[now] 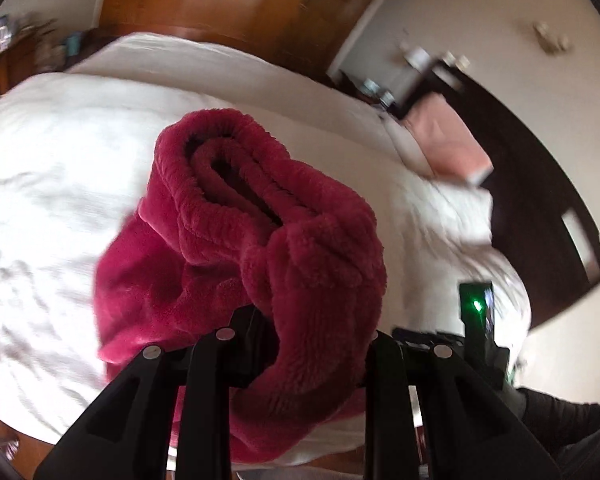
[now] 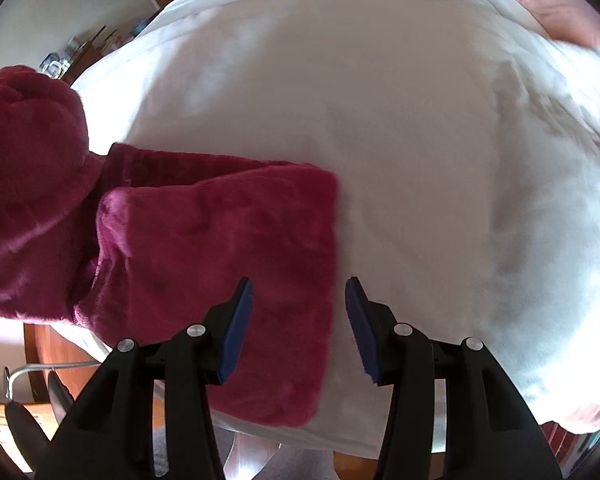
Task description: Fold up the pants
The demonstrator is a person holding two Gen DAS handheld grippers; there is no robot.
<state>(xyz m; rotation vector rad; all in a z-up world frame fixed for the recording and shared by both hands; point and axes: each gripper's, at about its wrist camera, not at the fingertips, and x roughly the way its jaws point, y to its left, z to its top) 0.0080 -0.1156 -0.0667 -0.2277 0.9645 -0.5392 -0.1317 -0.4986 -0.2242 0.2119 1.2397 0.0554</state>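
Note:
The fluffy dark-red pants (image 1: pixel 260 240) fill the middle of the left wrist view. My left gripper (image 1: pixel 312 340) is shut on the pants near the waistband and holds that bunched end above the white bed (image 1: pixel 60 160). Its fingertips are hidden in the fleece. In the right wrist view the folded pants (image 2: pixel 220 248) lie on the bed (image 2: pixel 420 160) at the left, with the lifted end at the far left. My right gripper (image 2: pixel 300 304) is open and empty, just above the folded part's right edge. Its blue pads (image 2: pixel 236 328) show.
A pink pillow (image 1: pixel 444 136) lies at the bed's head by a dark headboard (image 1: pixel 540 184). A wooden wardrobe (image 1: pixel 220 0) stands behind the bed. The bed's near edge and wooden floor (image 2: pixel 52 352) show at the lower left of the right wrist view.

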